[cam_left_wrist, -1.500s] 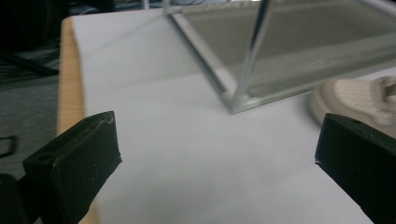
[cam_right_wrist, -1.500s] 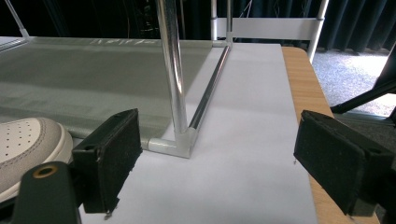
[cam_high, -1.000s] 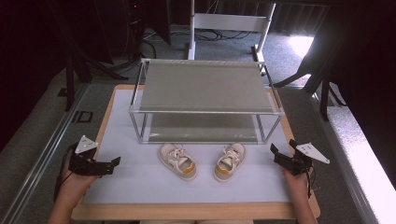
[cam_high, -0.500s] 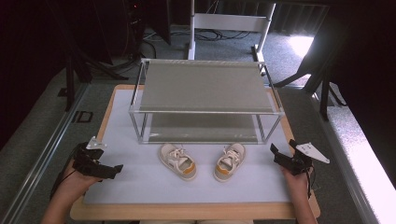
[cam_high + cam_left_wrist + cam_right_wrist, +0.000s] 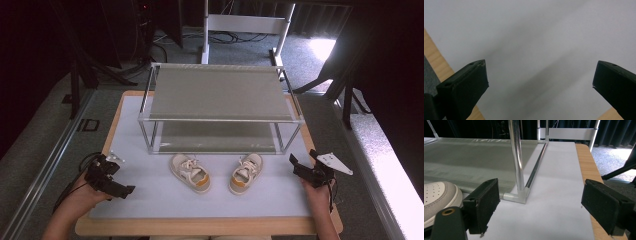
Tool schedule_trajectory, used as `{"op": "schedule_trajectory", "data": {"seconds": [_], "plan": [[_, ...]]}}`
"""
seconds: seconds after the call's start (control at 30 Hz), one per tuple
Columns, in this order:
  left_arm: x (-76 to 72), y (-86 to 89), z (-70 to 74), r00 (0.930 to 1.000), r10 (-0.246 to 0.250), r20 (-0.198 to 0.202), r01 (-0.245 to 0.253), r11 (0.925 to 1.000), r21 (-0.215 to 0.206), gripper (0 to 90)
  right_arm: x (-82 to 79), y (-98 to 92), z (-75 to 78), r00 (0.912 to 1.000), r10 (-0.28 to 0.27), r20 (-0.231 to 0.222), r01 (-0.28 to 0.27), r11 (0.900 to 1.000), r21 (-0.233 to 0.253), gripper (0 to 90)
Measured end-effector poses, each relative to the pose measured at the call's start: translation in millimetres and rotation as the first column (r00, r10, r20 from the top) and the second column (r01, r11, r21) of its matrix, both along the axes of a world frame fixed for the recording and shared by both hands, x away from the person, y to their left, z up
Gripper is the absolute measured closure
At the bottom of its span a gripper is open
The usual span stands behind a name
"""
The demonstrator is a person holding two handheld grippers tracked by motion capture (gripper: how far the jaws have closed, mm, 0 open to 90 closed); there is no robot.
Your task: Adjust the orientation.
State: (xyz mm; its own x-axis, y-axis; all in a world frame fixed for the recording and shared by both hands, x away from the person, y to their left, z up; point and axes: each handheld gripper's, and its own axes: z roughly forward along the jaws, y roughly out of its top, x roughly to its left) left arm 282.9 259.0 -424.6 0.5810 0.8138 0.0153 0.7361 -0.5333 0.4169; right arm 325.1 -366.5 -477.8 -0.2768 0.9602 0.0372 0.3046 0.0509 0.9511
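Two small cream shoes with orange toes lie on the white mat in front of the rack: the left shoe (image 5: pixel 189 173) and the right shoe (image 5: pixel 246 173). My left gripper (image 5: pixel 119 184) is at the mat's front left corner, tilted down, and its jaws (image 5: pixel 540 75) stand wide open over bare mat. My right gripper (image 5: pixel 302 160) rests at the mat's right edge, open and empty. In the right gripper view (image 5: pixel 540 195) it faces the rack's front right post (image 5: pixel 517 157), with the right shoe's (image 5: pixel 436 195) toe at its left jaw.
A two-shelf metal rack (image 5: pixel 220 119) with grey mesh shelves stands at the back of the mat. The mat (image 5: pixel 155 200) lies on a wooden table (image 5: pixel 200 226), whose edge (image 5: pixel 434 62) is close to the left gripper. Dark stands and cables are on the floor behind.
The left gripper has drawn back toward the front left corner and tipped down toward the mat. The right gripper and both shoes have not moved.
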Motion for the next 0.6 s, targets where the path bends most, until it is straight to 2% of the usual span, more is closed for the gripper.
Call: {"op": "schedule_trajectory", "data": {"seconds": [0.17,0.3,0.5,0.6], "plan": [[-0.3,-5.1,-0.8,0.9983,-0.033,-0.047,0.033,0.9994,0.007,0.0,0.2,-0.1,0.0,1.0,0.0,-0.001,0.0,1.0,0.0,14.2],[0.8,-7.1,-1.0,0.997,-0.032,-0.07,0.034,0.9992,0.023,0.0,0.1,-0.1,0.0,1.0,0.0,-0.001,0.0,1.0,0.001,14.2],[1.4,-8.5,2.1,0.9968,-0.032,-0.074,0.034,0.9991,0.026,0.0,0.2,-0.2,0.0,1.0,0.001,-0.004,-0.001,1.0,0.002,14.2],[2.3,-10.2,4.5,0.9964,-0.029,-0.08,0.03,0.9995,0.013,0.0,0.3,0.0,0.0,1.0,0.001,-0.003,-0.001,1.0,-0.002,14.2]]}}
